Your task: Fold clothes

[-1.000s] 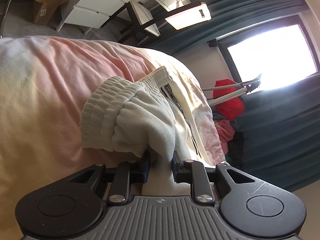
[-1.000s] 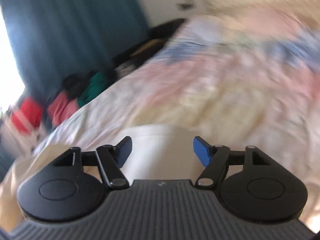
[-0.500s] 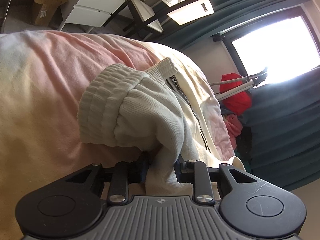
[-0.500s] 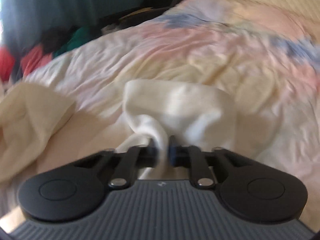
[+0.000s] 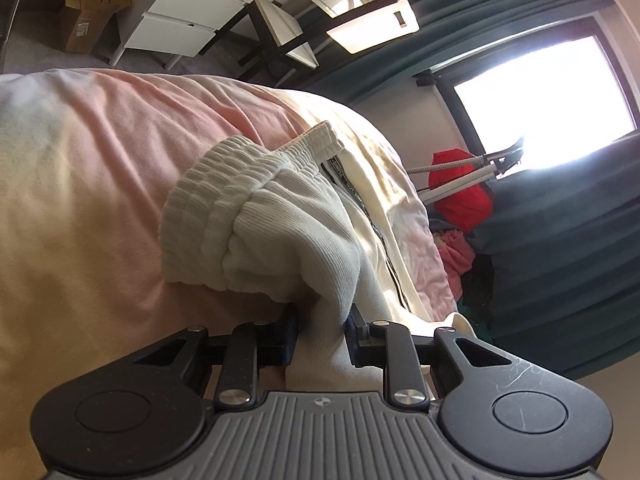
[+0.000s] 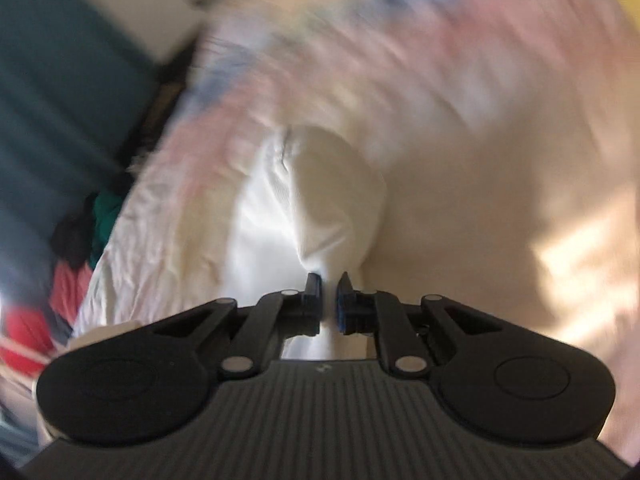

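A white ribbed garment with a gathered elastic band and a black lettered stripe lies bunched on the pink and cream bed cover. My left gripper grips a thick fold of its near edge, and its jaws are closing on the cloth. In the blurred right wrist view, my right gripper is shut on a thin pinch of the white garment, which rises in a rounded fold ahead of the fingers over the bed cover.
Past the bed's far edge are a red and pink clothes pile, teal curtains and a bright window. White drawers, a dark-framed chair and a cardboard box stand on the floor. Clothes pile lies left of the bed.
My right gripper went from open over the bed to shut on the white cloth, then rolled and swung with it. The left gripper kept its grip and barely moved.
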`<move>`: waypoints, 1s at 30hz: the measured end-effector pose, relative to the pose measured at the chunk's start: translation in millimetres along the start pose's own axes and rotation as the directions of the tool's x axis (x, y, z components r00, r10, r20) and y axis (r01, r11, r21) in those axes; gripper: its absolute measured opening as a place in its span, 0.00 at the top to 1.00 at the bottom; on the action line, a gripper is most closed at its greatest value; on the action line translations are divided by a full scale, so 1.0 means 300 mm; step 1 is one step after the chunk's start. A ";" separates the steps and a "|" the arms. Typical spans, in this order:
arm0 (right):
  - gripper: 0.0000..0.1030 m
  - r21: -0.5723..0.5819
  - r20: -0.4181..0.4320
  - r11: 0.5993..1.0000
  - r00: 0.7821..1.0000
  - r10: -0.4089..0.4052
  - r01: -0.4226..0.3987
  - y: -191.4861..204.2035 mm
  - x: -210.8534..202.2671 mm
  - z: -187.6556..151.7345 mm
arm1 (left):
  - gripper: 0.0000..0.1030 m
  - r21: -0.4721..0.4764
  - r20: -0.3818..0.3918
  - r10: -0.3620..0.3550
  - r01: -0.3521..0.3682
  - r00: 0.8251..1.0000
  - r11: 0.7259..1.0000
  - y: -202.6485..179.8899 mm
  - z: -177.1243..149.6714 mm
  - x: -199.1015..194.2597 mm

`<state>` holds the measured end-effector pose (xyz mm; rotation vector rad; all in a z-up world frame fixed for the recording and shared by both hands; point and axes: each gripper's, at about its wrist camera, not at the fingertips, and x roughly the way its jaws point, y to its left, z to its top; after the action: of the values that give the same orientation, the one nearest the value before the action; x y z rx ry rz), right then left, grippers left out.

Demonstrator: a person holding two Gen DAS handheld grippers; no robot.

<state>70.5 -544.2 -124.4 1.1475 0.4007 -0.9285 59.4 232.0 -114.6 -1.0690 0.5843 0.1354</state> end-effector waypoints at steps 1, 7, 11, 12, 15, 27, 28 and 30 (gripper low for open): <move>0.89 0.086 -0.054 0.996 0.998 0.011 -0.006 -0.063 0.021 0.009 | 0.76 -0.004 -0.001 0.001 -0.001 1.000 1.000 0.001 0.001 -0.001; 0.89 0.263 -0.066 0.957 0.987 0.144 -0.122 -0.205 0.036 0.046 | 0.76 -0.021 -0.009 0.005 -0.005 1.000 1.000 0.000 0.000 -0.007; 0.87 0.188 -0.028 0.972 0.989 0.147 -0.139 -0.169 0.024 0.052 | 0.76 -0.026 -0.007 0.008 -0.008 1.000 1.000 0.000 0.000 -0.010; 0.86 0.178 -0.034 0.976 0.991 0.132 -0.124 -0.165 0.033 0.052 | 0.75 -0.024 -0.006 0.010 -0.010 1.000 1.000 0.000 -0.001 -0.008; 0.64 0.154 -0.045 0.984 0.994 0.096 -0.088 -0.173 0.058 0.060 | 0.74 -0.025 -0.005 0.022 -0.022 1.000 0.999 0.000 0.000 0.001; 0.92 -0.164 0.030 0.985 0.997 0.065 -0.059 0.104 0.113 0.131 | 0.91 -0.004 0.044 -0.022 0.022 0.999 1.000 -0.003 0.024 0.025; 0.93 -0.214 0.038 0.974 0.996 0.084 -0.074 0.168 0.099 0.125 | 0.91 -0.013 0.057 -0.038 0.039 0.998 0.999 -0.002 0.036 0.024; 0.93 -0.250 0.015 0.956 0.987 0.162 -0.154 0.303 0.064 0.126 | 0.92 -0.038 0.073 -0.072 0.075 0.995 0.996 -0.001 0.060 0.024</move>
<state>147.4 -576.5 -68.8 0.9178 0.3790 -0.7347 72.6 246.0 -111.7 -1.1197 0.4788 0.1214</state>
